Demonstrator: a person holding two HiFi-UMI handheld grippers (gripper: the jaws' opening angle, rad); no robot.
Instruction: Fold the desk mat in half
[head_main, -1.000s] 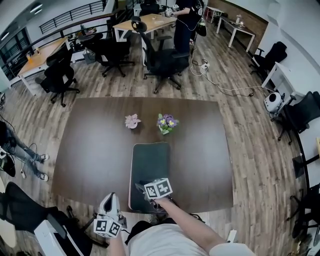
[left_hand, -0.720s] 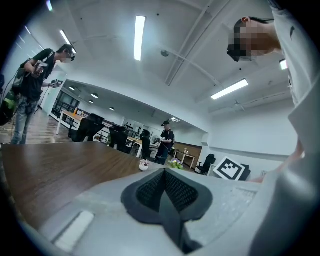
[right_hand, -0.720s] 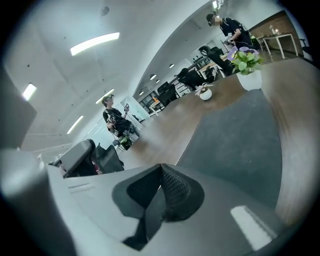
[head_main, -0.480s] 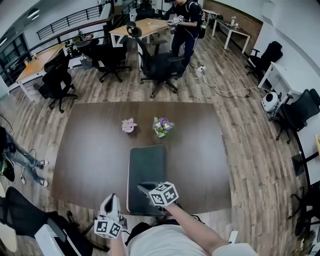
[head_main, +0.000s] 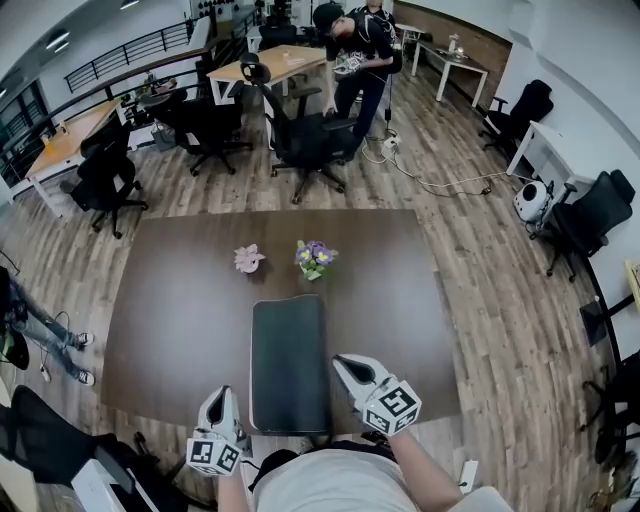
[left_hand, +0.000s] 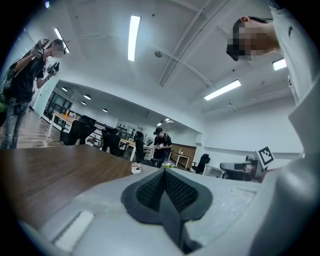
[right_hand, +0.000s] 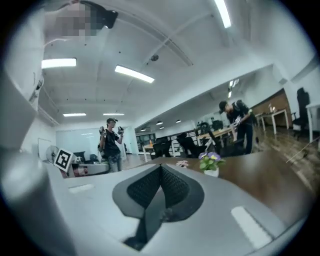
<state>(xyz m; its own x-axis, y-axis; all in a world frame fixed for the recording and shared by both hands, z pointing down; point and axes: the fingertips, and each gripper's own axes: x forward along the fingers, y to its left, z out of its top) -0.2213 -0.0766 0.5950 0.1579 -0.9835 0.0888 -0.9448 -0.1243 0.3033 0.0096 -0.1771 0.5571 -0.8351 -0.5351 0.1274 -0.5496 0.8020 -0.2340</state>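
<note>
The dark desk mat (head_main: 290, 365) lies flat as a narrow strip on the brown table (head_main: 170, 310), its short end at the near edge. My left gripper (head_main: 221, 397) hovers at the table's near edge, just left of the mat, jaws shut and empty (left_hand: 164, 172). My right gripper (head_main: 345, 364) hangs just right of the mat's near end, clear of it, also shut with nothing between the pads (right_hand: 161, 167). Neither gripper view shows the mat.
A pink flower ornament (head_main: 247, 259) and a small pot of purple flowers (head_main: 314, 256) stand beyond the mat's far end. Office chairs (head_main: 305, 135) and a standing person (head_main: 358, 55) are past the table. More desks line the back.
My right gripper has left the mat's near end, risen and swung to the right of the mat. The left gripper has barely moved. The mat lies as before.
</note>
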